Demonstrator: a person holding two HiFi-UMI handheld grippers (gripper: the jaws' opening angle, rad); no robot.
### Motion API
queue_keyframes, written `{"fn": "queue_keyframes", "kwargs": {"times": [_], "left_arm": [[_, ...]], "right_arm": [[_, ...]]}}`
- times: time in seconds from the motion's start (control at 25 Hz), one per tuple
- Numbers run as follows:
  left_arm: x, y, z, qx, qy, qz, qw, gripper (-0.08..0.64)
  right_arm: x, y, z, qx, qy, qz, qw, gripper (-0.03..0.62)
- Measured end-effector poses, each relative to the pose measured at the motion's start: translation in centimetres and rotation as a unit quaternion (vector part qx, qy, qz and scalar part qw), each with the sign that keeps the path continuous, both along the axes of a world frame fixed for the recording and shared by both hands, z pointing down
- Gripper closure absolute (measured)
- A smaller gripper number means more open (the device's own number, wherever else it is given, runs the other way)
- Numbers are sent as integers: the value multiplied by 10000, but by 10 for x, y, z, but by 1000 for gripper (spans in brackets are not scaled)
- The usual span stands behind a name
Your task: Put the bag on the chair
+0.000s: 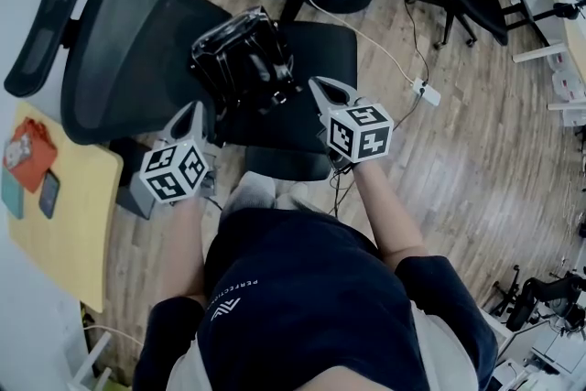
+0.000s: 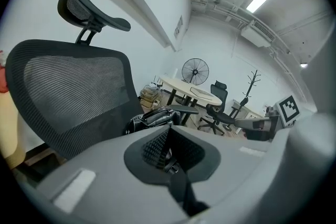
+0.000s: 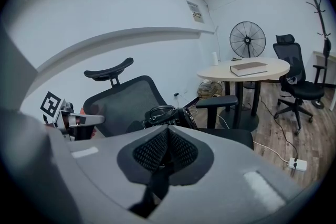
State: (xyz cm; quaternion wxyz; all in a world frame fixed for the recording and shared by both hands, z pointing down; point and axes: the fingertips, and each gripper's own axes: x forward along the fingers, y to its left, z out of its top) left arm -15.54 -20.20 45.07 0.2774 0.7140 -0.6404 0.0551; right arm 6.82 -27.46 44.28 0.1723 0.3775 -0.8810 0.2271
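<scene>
Left gripper view shows the left claw (image 2: 169, 159) pinched fully together, with nothing between its tips. The right claw (image 3: 166, 153) is closed and empty too. In the head view both claws point forward at the black bag (image 1: 243, 59), one on each side of it and just beside it. The glossy bag sits at the back of the seat of the office chair (image 1: 137, 37), close against the mesh backrest, with its handles on top. An armrest stands past the bag. Farther off on the wooden floor is a round counter (image 3: 262, 67) carrying a book (image 3: 249, 67), with a pedestal fan (image 3: 247, 39) behind it and a second office chair (image 3: 295, 68) to its right.
</scene>
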Motion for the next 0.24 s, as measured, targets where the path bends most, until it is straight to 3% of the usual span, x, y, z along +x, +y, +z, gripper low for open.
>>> {"fn": "queue_keyframes", "kwargs": {"times": [0.24], "left_arm": [[-8, -5, 1, 27, -67, 74, 9999, 546]], "right_arm": [[-7, -7, 2, -15, 38, -31, 10000, 591]]}}
